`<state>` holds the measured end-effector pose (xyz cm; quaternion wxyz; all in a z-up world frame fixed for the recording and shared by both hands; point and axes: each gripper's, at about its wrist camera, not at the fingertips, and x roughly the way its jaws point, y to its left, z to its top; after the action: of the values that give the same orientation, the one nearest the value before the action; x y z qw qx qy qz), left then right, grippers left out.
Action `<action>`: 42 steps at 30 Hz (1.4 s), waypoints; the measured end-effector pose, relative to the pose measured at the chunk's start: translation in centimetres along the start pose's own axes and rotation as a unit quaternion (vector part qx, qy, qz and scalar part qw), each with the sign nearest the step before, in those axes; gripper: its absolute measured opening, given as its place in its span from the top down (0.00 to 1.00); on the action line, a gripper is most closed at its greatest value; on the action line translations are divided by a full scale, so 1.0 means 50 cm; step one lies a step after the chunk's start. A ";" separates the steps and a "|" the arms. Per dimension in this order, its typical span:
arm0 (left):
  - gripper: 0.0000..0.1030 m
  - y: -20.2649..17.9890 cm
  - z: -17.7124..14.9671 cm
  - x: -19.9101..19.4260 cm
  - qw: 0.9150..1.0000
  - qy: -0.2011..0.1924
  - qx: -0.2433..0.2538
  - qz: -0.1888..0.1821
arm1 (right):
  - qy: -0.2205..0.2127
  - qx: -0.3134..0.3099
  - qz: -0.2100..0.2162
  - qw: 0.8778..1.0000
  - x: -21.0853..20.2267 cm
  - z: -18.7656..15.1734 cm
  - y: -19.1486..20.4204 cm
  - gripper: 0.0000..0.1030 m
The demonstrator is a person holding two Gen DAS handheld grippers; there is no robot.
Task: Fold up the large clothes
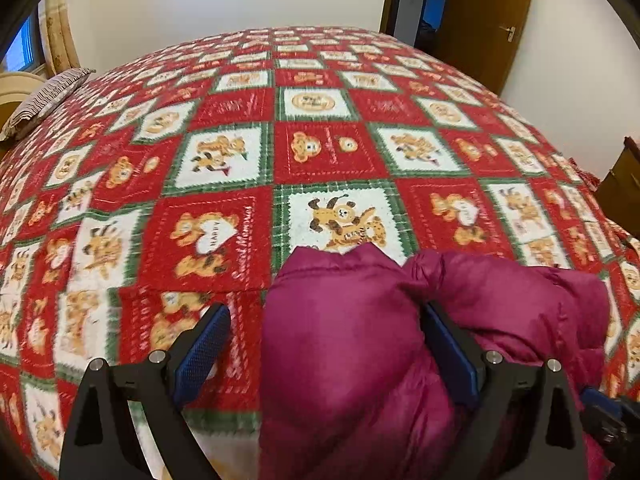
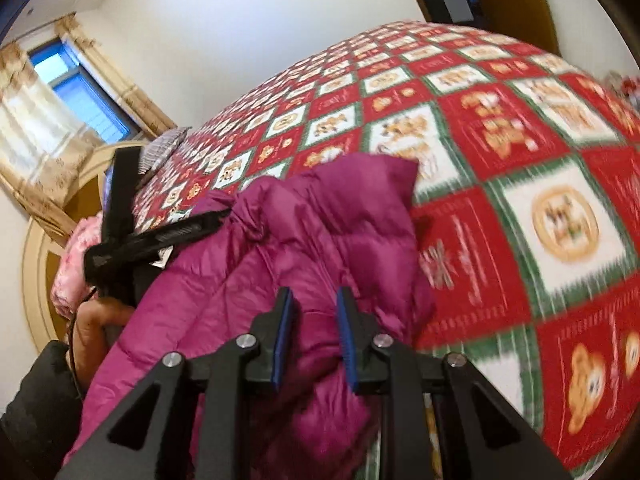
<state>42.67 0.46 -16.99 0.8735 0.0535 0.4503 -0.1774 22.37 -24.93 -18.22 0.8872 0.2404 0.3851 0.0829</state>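
A magenta puffer jacket lies bunched at the near edge of the bed's teddy-bear quilt. The left gripper stands spread wide around a fold, pads apparently not pressing. The right gripper pinches jacket fabric between narrowed jaws.

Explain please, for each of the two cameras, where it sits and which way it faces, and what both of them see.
Left wrist view: sits on the left gripper, looks down its wide-open blue pads over the magenta down jacket and across the bear-print blanket toward the wooden door.
Right wrist view: sits on the right gripper, tilted, pads pinching a jacket fold, facing the curtained window; the left gripper, the person's hand and a dark sleeve show at left.
Shared: jacket, blanket, striped pillow, white wall.
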 end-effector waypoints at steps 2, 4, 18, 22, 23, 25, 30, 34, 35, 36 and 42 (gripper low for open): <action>0.07 -0.001 -0.014 -0.055 1.000 -0.024 -0.002 -0.006 | 0.001 -0.004 -0.005 1.000 0.002 -0.011 -0.002 0.77; 0.07 -0.011 -0.033 -0.106 0.999 -0.038 0.004 -0.029 | 0.001 -0.008 -0.010 1.000 0.006 -0.011 0.002 0.77; 0.05 -0.162 -0.126 -0.074 0.989 -0.053 0.126 0.050 | 0.009 -0.040 -0.060 0.997 -0.036 -0.012 0.018 0.73; 0.04 -0.148 -0.123 -0.064 0.991 -0.046 0.114 0.044 | -0.011 -0.048 0.005 0.999 -0.123 -0.033 0.055 0.72; 0.04 -0.153 -0.126 -0.065 0.991 -0.048 0.115 0.048 | -0.009 -0.061 0.014 0.998 -0.141 -0.047 0.071 0.70; 0.04 -0.156 -0.128 -0.065 0.990 -0.052 0.116 0.054 | 0.010 -0.073 0.012 0.997 -0.144 -0.072 0.088 0.69; 0.04 -0.157 -0.128 -0.065 0.990 -0.051 0.116 0.054 | 0.056 -0.054 -0.006 0.997 -0.098 -0.132 0.060 0.69; 0.04 -0.156 -0.130 -0.066 0.990 -0.051 0.117 0.055 | 0.068 -0.028 0.004 0.997 -0.080 -0.136 0.029 0.71; 0.04 -0.155 -0.131 -0.066 0.990 -0.051 0.116 0.055 | 0.071 -0.031 0.001 0.997 -0.080 -0.133 0.031 0.71; 0.04 -0.156 -0.130 -0.066 0.990 -0.051 0.116 0.055 | 0.077 -0.037 -0.003 0.996 -0.082 -0.128 0.033 0.70; 0.04 -0.114 -0.113 -0.127 0.996 -0.037 0.080 0.017 | 0.031 -0.033 -0.020 0.999 -0.171 -0.070 0.038 0.63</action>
<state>32.92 -1.76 -14.82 0.8852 0.1242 0.4011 -0.2001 13.99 -24.84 -13.85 0.8839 0.2007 0.4138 0.0848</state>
